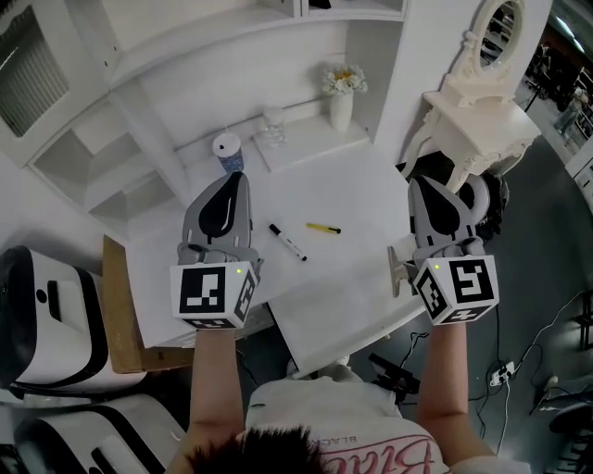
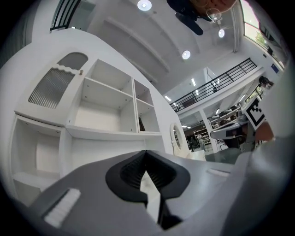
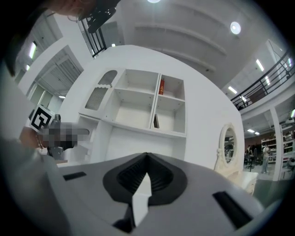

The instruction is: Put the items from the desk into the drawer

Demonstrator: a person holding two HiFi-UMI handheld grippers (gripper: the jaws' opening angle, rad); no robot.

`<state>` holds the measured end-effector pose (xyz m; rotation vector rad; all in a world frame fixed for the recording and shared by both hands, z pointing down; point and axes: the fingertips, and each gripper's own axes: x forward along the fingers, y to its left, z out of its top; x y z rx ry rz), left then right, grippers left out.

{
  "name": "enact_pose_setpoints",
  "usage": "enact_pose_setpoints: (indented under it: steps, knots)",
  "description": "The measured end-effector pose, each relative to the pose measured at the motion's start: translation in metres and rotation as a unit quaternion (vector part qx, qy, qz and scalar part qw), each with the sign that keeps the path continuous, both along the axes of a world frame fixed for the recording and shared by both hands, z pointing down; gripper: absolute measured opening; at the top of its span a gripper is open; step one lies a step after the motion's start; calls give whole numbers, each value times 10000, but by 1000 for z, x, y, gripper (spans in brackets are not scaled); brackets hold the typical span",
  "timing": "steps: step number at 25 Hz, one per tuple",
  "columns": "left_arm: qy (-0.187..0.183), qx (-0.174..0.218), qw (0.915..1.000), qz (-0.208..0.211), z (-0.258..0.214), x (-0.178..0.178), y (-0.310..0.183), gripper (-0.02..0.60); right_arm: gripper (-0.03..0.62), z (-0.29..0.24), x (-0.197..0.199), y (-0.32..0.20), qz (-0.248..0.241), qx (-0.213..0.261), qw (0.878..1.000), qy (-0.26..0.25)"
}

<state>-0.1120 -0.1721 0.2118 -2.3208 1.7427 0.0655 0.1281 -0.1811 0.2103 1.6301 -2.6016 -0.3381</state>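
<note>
White desk (image 1: 357, 190) is carrying a black marker (image 1: 288, 243) and a yellow pen (image 1: 323, 228), lying near each other. Left gripper (image 1: 239, 181) and right gripper (image 1: 419, 186) are hovering, jaws closed on nothing. Both items are probably light, stiff and apt to roll, so mid-barrel grips are looking safest.

You have a black marker (image 1: 288, 243) lying diagonally on the white worktop (image 1: 357, 190), and a slim yellow pen (image 1: 323, 228) lying flat just beside it, not touching.

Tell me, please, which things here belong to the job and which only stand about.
For the job: black marker, yellow pen, left hand-held gripper and right hand-held gripper, both shut, empty.
Probably just standing about: lidded cup, vase of flowers, mirror.
</note>
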Motion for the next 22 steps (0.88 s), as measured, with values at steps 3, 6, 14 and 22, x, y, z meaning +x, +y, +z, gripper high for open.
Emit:
enact_pose_setpoints:
  steps: [3, 6, 14, 22]
  knots:
    - [26, -66, 9996, -264, 5, -20, 4, 9, 8, 7, -17, -7, -218, -105, 9997, 5]
    - [57, -120, 9986, -506, 9, -40, 7, 9, 7, 15, -33, -15, -410, -194, 9990, 27]
    - [145, -321, 9947, -964, 25, -75, 14, 9, 8, 51, -65, -35, -792, -744, 9940, 138]
    - [169, -594, 9918, -1116, 50, -87, 12, 9, 253, 101, -93, -54, -1222, -1394, 9813, 520]
